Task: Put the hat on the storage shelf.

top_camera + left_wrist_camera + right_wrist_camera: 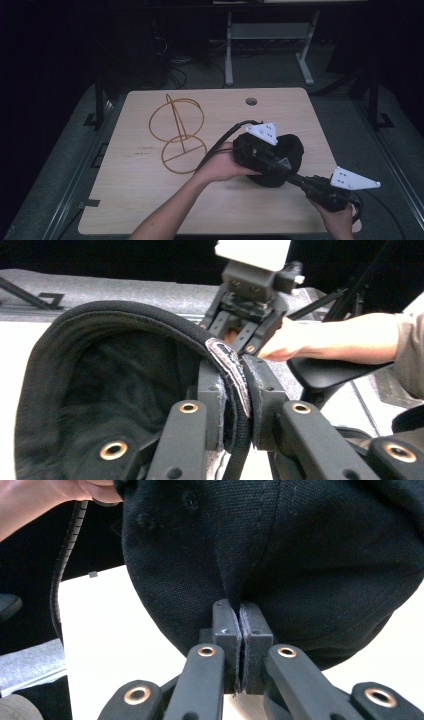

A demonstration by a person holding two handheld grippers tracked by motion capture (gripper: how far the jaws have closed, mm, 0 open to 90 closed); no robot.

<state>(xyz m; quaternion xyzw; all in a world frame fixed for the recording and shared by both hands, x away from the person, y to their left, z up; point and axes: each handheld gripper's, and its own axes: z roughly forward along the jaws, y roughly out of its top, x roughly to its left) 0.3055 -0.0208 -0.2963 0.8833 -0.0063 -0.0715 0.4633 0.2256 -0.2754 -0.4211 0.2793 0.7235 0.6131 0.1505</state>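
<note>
Both grippers pinch the black cap (285, 160) above the table (150, 200) — left gripper (239, 405) on its rim, right gripper (240, 630) on the crown fabric.

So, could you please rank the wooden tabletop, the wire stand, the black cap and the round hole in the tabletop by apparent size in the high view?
1. Wooden tabletop
2. Wire stand
3. Black cap, partly hidden by the left gripper, so its place behind the stand is unsure
4. Round hole

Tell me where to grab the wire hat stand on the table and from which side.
Grip the upright stem of the wire stand between its two rings, coming from above and the left. The rings are thin open hoops, while the stem is straight and stands free. The cap and both grippers crowd its right side.
</note>
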